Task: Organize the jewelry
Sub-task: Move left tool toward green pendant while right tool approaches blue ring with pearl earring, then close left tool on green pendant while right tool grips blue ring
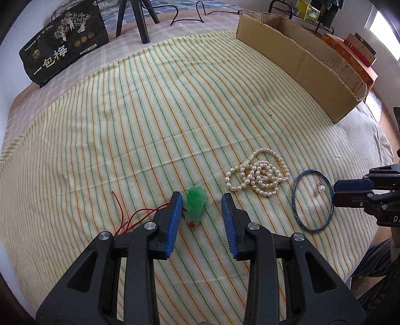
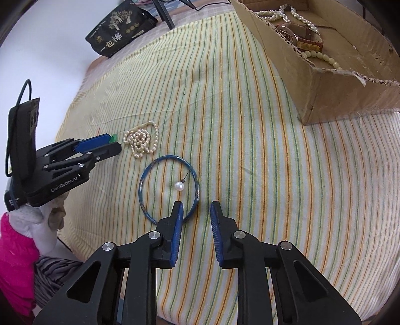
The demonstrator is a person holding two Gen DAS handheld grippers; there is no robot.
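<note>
A green jade pendant [image 1: 196, 203] on a red cord [image 1: 135, 215] lies on the striped cloth between the fingers of my open left gripper [image 1: 202, 197], close to the left finger. A pearl necklace [image 1: 260, 178] lies bunched to its right; it also shows in the right wrist view [image 2: 143, 143]. A blue bangle [image 1: 312, 200] lies flat with a single pearl pendant [image 1: 321, 188] inside it. My right gripper [image 2: 196, 207] is open, its left finger over the bangle's [image 2: 150, 170] near rim, the pearl pendant [image 2: 179, 186] just ahead.
An open cardboard box [image 2: 332, 85] at the back right holds pearl strands, a watch and beads. A black packet with Chinese lettering [image 1: 62, 47] and tripod legs [image 1: 140, 20] stand at the far edge. The striped cloth [image 1: 150, 112] covers the bed.
</note>
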